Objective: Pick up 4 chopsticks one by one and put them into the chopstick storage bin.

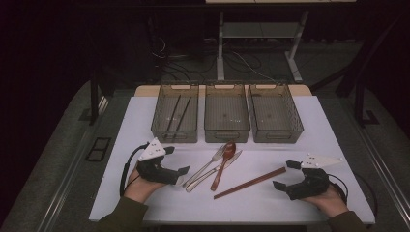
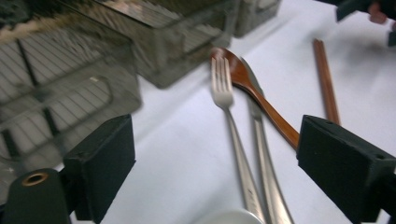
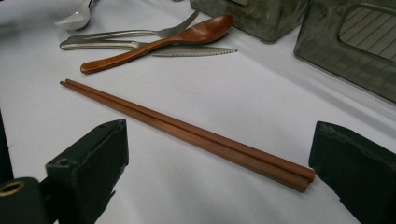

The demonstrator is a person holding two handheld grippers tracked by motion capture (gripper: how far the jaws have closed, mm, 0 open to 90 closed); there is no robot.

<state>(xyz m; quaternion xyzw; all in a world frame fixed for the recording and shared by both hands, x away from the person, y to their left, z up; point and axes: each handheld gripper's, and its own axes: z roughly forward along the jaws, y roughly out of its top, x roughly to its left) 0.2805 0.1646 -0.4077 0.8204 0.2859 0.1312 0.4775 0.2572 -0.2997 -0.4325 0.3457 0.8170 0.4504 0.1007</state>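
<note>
On the white table [image 1: 159, 205] lie a metal fork [image 1: 208, 166], a knife [image 1: 234, 157] and a brown wooden spoon [image 1: 222, 170], crossed in a loose bunch. To their right a pair of brown wooden chopsticks [image 1: 250, 182] lies slanted. My left gripper [image 1: 177, 160] is open at the handle ends of the fork [image 2: 224, 88] and knife [image 2: 261, 154], gripping nothing. My right gripper [image 1: 285, 175] is open too; the near end of the chopsticks [image 3: 187, 128] lies between its jaws, untouched. A white spoon bowl [image 2: 229, 217] sits close under the left gripper.
Three grey see-through bins stand in a row at the back: left [image 1: 174, 135], middle [image 1: 226, 135], right [image 1: 278, 136]. The left bin holds thin black chopsticks [image 1: 178, 112]. Beyond the table are a dark floor, cables and desk legs.
</note>
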